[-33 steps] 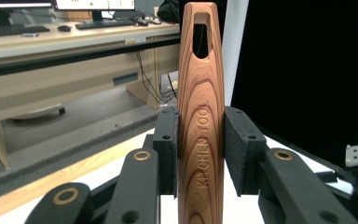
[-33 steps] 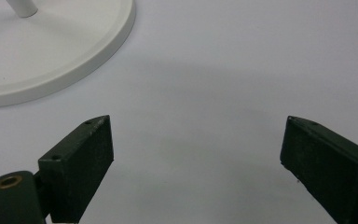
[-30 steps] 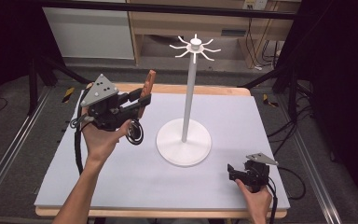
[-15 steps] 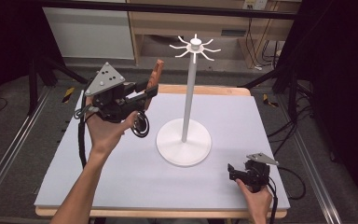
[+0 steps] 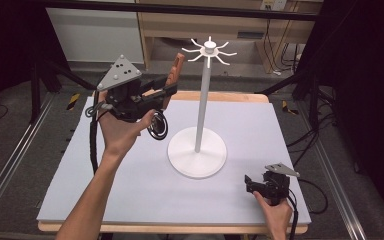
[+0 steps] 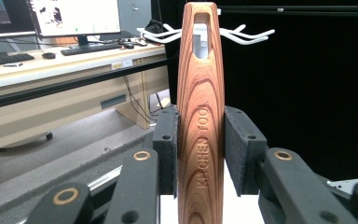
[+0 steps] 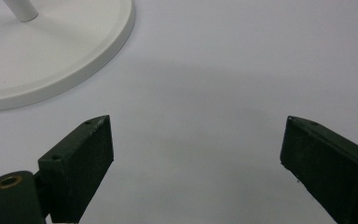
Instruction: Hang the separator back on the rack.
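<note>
Wooden handle (image 6: 200, 112) clamped in left gripper (image 5: 167, 90), beside white stand (image 5: 198, 150).

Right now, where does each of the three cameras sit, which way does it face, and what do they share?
High view: above the person's side, facing forward and down on the table; forearms, left hand-held gripper, right hand-held gripper.
Left gripper view: rides the left hand-held gripper, facing along its jaws, shut on the wooden handle, toward the white stand.
Right gripper view: rides the right hand-held gripper, facing down at the table; jaws open.
Shared: the white stand is seen in all three.
</note>
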